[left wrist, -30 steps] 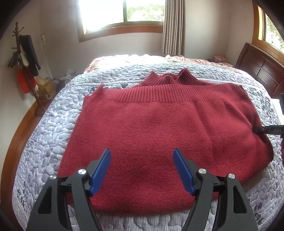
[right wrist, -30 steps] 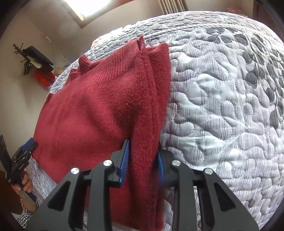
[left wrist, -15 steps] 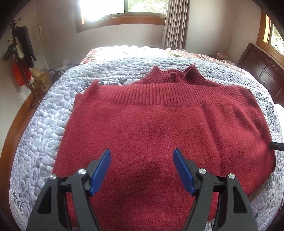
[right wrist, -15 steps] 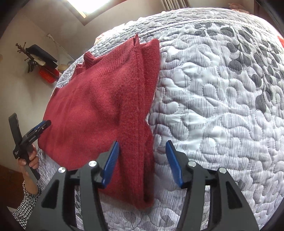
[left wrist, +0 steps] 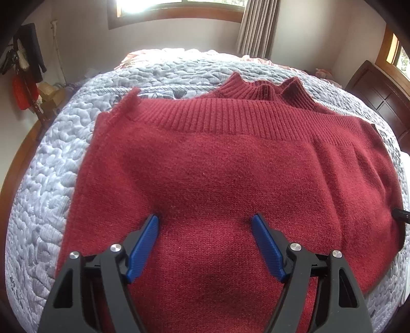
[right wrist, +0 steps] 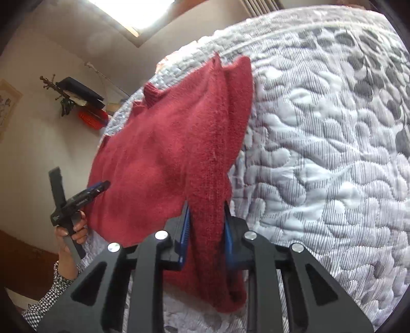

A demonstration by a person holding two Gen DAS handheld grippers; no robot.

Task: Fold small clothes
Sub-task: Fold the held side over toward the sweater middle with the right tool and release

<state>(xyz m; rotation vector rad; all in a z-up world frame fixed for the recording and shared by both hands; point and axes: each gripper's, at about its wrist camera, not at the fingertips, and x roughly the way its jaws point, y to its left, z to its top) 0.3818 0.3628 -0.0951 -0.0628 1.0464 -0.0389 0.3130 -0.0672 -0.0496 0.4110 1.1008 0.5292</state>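
Observation:
A red knit sweater [left wrist: 230, 174] lies folded on the grey quilted bed [left wrist: 46, 179], its ribbed collar at the far side. My left gripper [left wrist: 205, 222] is open and low over the sweater's near middle, both blue fingertips against the knit with nothing pinched between them. In the right wrist view my right gripper [right wrist: 206, 219] is shut on the sweater [right wrist: 164, 164] at its right side edge, and the fabric rises from the quilt [right wrist: 320, 158] there. A hand [right wrist: 73, 229] holds the left gripper [right wrist: 101, 186] at the sweater's far edge.
A dark wooden headboard [left wrist: 379, 94] stands at the right, a window [left wrist: 179, 5] and curtain [left wrist: 258, 25] behind the bed. A coat rack with hanging clothes [left wrist: 25, 66] stands at the left wall. The wooden bed frame [left wrist: 18, 164] curves along the left side.
My right gripper, shut on the sweater's edge a second ago, opened and has now shut on it again. The left gripper has moved forward and down onto the sweater.

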